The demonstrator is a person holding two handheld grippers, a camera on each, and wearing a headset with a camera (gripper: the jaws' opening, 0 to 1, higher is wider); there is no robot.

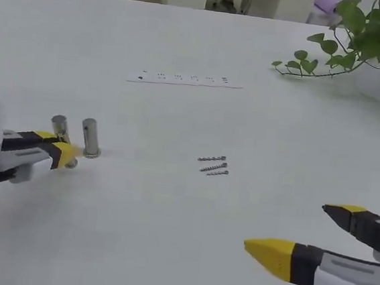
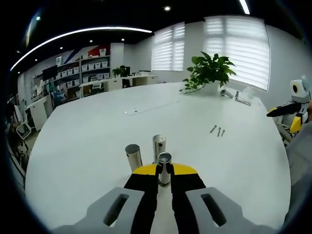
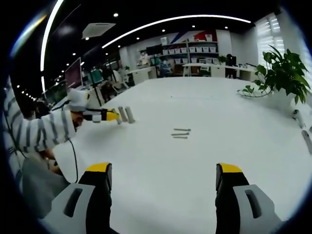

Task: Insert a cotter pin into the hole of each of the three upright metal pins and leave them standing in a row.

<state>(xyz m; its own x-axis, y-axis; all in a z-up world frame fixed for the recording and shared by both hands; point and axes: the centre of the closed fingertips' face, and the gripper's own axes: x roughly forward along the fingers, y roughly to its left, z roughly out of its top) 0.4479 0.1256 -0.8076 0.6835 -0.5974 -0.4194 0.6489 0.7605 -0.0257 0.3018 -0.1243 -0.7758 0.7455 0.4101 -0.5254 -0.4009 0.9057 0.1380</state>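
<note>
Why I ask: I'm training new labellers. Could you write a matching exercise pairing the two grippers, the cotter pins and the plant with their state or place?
Things
1. left gripper
2. right gripper
3. cotter pins
4. plant

States or places
A. lying side by side near the middle of the table
B. jaws wide apart, holding nothing
C. at the table's far right in the head view
D. jaws shut on a metal pin

Pairs: 1-D, 2-B, 3-A, 4-C
</note>
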